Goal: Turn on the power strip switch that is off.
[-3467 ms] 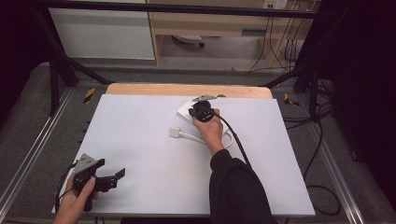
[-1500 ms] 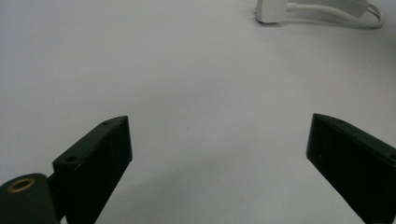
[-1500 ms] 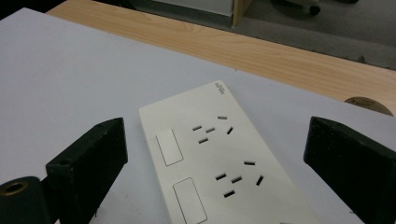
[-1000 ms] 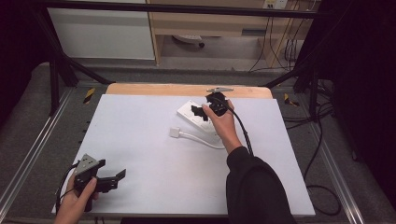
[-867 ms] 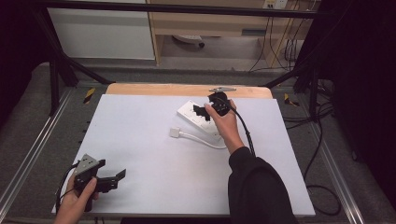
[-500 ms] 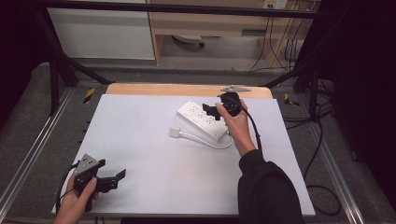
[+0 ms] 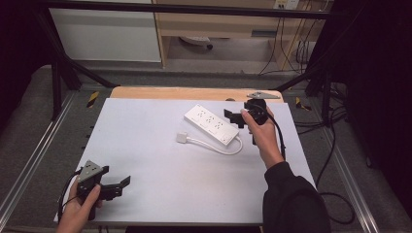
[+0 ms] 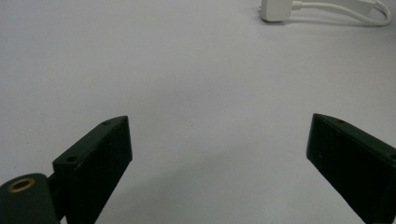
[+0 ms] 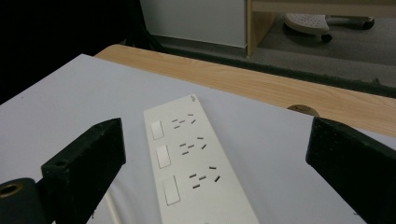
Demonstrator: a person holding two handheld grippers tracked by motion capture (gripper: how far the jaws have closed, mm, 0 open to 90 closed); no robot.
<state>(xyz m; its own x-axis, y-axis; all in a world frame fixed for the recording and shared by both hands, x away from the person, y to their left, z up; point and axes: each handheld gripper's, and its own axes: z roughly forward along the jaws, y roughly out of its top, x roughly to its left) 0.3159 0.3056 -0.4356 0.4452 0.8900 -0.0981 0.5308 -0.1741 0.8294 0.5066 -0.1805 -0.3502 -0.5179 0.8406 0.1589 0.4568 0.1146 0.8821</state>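
Near the table's (image 7: 160, 194) far right, the power strip (image 7: 211, 124) is lying diagonally, long axis running far-left to near-right. Right gripper (image 7: 233, 118) is hovering just beside its right side, jaws spread wide, holding nothing. Left gripper (image 7: 119, 187) is sitting well apart, also wide open and empty, so the right 1 is nearer. Plug (image 7: 182, 138) is resting left of the strip.

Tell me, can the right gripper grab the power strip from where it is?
Probably yes. The right gripper is open right beside the power strip, and nothing sits between them.
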